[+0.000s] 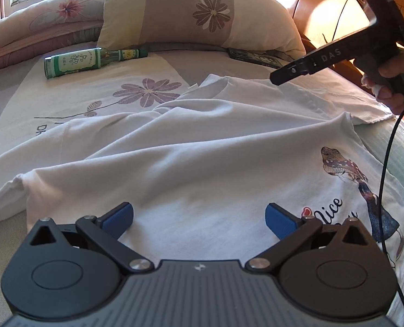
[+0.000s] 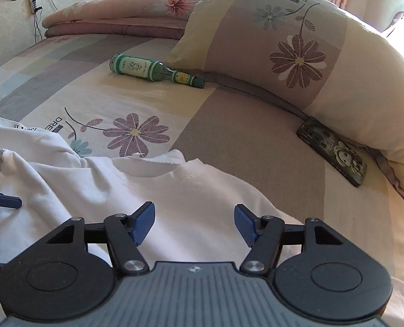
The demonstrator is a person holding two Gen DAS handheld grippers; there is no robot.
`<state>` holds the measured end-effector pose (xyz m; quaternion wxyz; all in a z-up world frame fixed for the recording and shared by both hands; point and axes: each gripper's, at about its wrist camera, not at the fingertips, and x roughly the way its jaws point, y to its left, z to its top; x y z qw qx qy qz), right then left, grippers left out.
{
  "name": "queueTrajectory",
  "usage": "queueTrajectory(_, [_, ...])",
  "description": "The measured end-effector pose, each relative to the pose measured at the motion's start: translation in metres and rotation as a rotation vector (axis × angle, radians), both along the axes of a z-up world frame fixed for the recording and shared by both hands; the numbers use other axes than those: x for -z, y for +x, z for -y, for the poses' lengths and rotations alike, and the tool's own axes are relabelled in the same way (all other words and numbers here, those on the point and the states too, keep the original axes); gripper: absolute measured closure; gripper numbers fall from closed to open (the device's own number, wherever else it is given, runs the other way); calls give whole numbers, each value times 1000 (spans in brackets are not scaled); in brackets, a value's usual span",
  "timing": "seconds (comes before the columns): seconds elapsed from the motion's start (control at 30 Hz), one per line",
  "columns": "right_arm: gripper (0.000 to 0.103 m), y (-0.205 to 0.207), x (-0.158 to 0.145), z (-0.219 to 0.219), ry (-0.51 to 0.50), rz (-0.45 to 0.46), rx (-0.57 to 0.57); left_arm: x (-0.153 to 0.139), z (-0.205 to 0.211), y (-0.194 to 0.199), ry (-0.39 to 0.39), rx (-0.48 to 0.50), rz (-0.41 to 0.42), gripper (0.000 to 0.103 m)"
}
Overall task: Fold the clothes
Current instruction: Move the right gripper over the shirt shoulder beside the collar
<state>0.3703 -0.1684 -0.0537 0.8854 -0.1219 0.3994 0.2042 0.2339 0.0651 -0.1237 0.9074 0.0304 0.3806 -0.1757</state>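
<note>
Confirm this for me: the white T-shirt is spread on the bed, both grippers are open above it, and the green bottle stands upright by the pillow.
One thing is wrong: the green bottle lies on its side, not upright, as the right wrist view shows. The rest holds: the white T-shirt is spread on the bed, the left gripper and right gripper are open above it, and the bottle is by the pillow.

A T-shirt [image 1: 191, 147] is lying spread on the bed [image 2: 245, 136] beneath me, its neckline pointing toward the pillow [image 2: 310, 54]. Beyond it, a bottle [image 2: 152, 70] is lying on its side, left of the pillow. A phone [image 2: 335, 150] is sitting against the pillow's lower edge. Folded quilts [image 2: 114, 19] are lying behind the bottle.
</note>
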Motion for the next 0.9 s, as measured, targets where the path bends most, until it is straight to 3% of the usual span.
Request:
queueTrajectory(0.23, [37, 48, 15, -62, -65, 24, -216, 9, -13, 2, 21, -44, 12, 1])
queueTrajectory(0.5, [38, 69, 35, -105, -75, -17, -345, 8, -16, 0, 11, -54, 12, 1])
queueTrajectory(0.9, [38, 50, 55, -96, -121, -63, -339, 10, -14, 0, 27, -56, 16, 1])
